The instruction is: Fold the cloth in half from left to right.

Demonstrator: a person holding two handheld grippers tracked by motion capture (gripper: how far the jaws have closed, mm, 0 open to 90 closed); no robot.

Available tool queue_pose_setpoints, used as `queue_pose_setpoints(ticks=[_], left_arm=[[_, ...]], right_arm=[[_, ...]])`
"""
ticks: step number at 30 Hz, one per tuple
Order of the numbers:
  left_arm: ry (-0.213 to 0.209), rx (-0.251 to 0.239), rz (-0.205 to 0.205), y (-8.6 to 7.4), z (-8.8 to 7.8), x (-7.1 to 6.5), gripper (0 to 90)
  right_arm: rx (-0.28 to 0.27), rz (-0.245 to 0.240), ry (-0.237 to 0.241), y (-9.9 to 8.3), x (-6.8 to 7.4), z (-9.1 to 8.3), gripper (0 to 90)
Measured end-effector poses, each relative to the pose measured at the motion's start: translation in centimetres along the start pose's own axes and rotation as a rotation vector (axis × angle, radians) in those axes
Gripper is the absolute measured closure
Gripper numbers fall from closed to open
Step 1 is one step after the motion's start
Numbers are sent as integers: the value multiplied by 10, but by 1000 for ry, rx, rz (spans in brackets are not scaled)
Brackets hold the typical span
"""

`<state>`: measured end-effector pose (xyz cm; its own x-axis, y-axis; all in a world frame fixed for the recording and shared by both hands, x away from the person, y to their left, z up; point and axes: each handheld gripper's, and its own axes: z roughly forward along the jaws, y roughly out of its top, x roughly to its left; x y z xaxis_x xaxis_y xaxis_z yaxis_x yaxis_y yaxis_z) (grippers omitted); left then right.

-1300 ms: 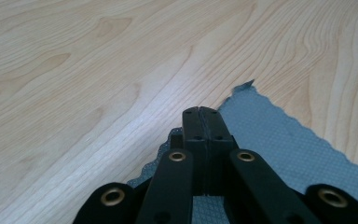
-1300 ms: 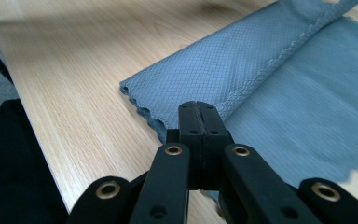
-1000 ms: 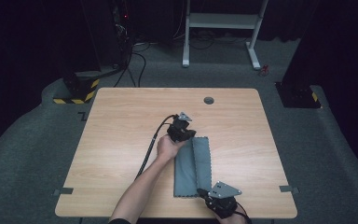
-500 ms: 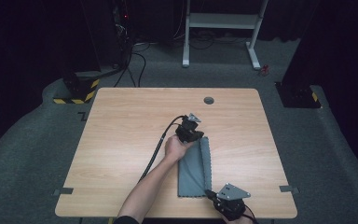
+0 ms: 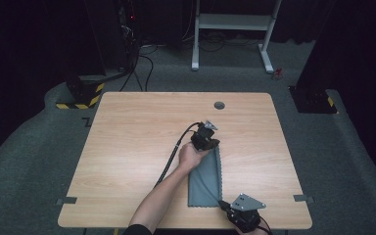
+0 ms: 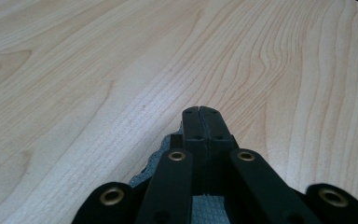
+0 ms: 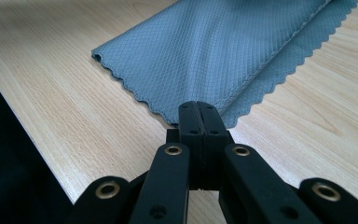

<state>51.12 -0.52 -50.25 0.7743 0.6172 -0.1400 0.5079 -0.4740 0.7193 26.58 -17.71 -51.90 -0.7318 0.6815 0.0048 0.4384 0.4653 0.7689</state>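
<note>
A folded grey cloth (image 5: 205, 181) with scalloped edges lies lengthwise on the wooden table (image 5: 127, 147), right of the middle and toward the near edge. My left gripper (image 5: 214, 143) is shut on the cloth's far end. In the left gripper view its jaws (image 6: 200, 112) meet, with the cloth (image 6: 154, 163) showing beside and beneath them. My right gripper (image 5: 222, 201) is shut on the cloth's near right corner by the table's front edge. In the right gripper view the jaws (image 7: 199, 108) pinch that corner, and the cloth (image 7: 214, 51) spreads away ahead of them.
A round cable hole (image 5: 219, 105) sits near the table's far edge. The left gripper's black cable (image 5: 169, 164) trails back along the forearm. In the right gripper view the table's edge (image 7: 23, 135) drops off to the left. A white frame (image 5: 235, 22) stands on the floor behind.
My left gripper has carried the cloth's far end to the right, so the cloth has shifted right and lies slightly slanted. The right gripper has barely moved.
</note>
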Motion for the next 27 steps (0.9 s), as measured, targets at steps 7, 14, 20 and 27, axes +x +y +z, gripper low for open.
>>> queue_pose_setpoints(ticks=[7, 14, 20, 27], left_arm=[[-3, 0, -1, 0, 6, -3, 897], [-2, -1, -5, 0, 8, -3, 891], [-6, -35, -77, 0, 4, 3, 684], [75, -94, -84, -6, -38, 8, 514]], right_arm=[[6, 5, 2, -3, -2, 1, 900], [8, 6, -1, -3, -2, 1, 900], [27, 5, -15, -4, -4, 2, 787], [-26, 33, -29, 10, -23, -3, 744]])
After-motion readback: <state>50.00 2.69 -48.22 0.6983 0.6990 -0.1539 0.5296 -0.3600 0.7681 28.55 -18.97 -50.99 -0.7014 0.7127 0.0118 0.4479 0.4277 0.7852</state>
